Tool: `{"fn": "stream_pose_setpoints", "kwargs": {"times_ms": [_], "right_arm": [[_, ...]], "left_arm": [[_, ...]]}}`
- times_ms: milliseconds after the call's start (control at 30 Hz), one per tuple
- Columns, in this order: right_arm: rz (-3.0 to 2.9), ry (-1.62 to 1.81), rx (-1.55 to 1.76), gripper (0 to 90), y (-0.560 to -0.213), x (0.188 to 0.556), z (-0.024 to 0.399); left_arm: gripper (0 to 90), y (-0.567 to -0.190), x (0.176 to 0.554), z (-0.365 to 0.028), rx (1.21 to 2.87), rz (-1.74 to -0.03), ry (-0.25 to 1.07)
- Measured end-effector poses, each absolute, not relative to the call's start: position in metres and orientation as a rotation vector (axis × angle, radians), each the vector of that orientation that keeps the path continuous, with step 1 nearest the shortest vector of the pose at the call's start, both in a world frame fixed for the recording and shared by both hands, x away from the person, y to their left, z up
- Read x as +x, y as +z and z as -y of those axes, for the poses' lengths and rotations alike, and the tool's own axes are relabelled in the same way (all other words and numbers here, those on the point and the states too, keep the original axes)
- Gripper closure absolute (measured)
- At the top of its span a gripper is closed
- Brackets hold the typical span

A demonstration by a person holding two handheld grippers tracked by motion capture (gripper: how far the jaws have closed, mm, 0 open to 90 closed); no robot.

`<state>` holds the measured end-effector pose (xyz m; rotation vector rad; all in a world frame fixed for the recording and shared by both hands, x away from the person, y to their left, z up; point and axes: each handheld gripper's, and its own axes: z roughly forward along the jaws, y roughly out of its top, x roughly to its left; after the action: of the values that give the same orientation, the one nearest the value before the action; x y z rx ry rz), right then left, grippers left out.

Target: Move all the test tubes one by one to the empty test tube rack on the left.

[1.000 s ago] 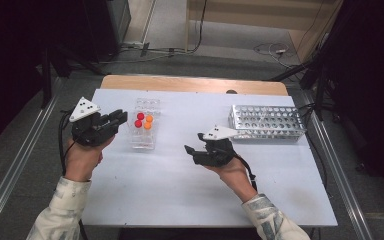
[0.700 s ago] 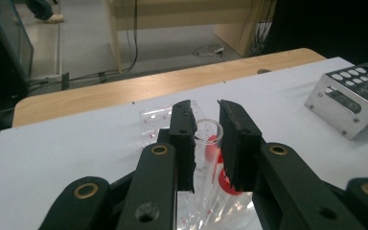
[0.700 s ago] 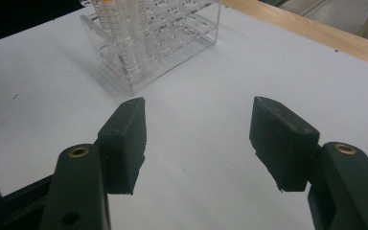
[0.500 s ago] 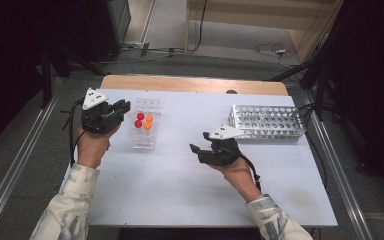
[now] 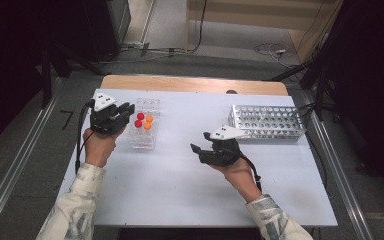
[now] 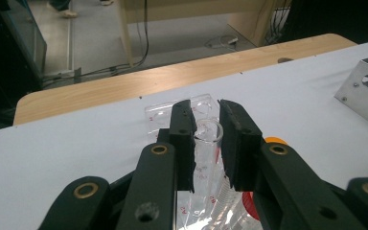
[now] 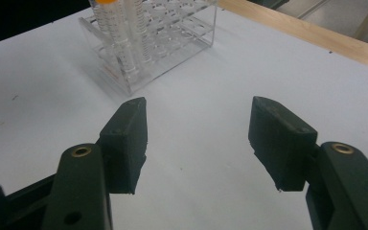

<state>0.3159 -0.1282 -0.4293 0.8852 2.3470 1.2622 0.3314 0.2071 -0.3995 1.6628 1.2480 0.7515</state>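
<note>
My left gripper (image 6: pixel 206 125) is shut on a clear uncapped tube (image 6: pixel 205 160) with red markings, its open mouth showing between the fingertips. The tube hangs over the near left part of a clear plastic rack (image 5: pixel 145 136). In the high view this gripper (image 5: pixel 125 110) sits at the rack's left side, next to red-capped (image 5: pixel 139 120) and orange-capped tubes (image 5: pixel 149 122) standing in it. My right gripper (image 5: pixel 200 143) hovers at mid table, open, jaws pointing left toward the rack. In its own view the right gripper (image 7: pixel 199 129) has only bare tabletop between the jaws, with the rack (image 7: pixel 172 40) ahead.
A metal tube rack (image 5: pixel 267 122) with several round holes stands at the back right of the white table (image 5: pixel 180 195). A wooden strip (image 5: pixel 195 84) runs along the far edge. Bare tabletop lies between the two racks and toward the person.
The left hand has carried the tube away from the person and a little right, sinking slightly, up to the clear rack. The right hand has stayed where it was.
</note>
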Motion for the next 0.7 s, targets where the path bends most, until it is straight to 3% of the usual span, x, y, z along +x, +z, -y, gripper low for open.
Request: {"fn": "stream_pose_setpoints", "kwargs": {"times_ms": [700], "right_arm": [[-2.35, 1.263, 0.879, 37.8, -0.4298, 0.3158, 0.1286]], "left_arm": [[72.8, -0.4087, 0.3315, -0.2066, 1.674, -1.27, 0.721]]}}
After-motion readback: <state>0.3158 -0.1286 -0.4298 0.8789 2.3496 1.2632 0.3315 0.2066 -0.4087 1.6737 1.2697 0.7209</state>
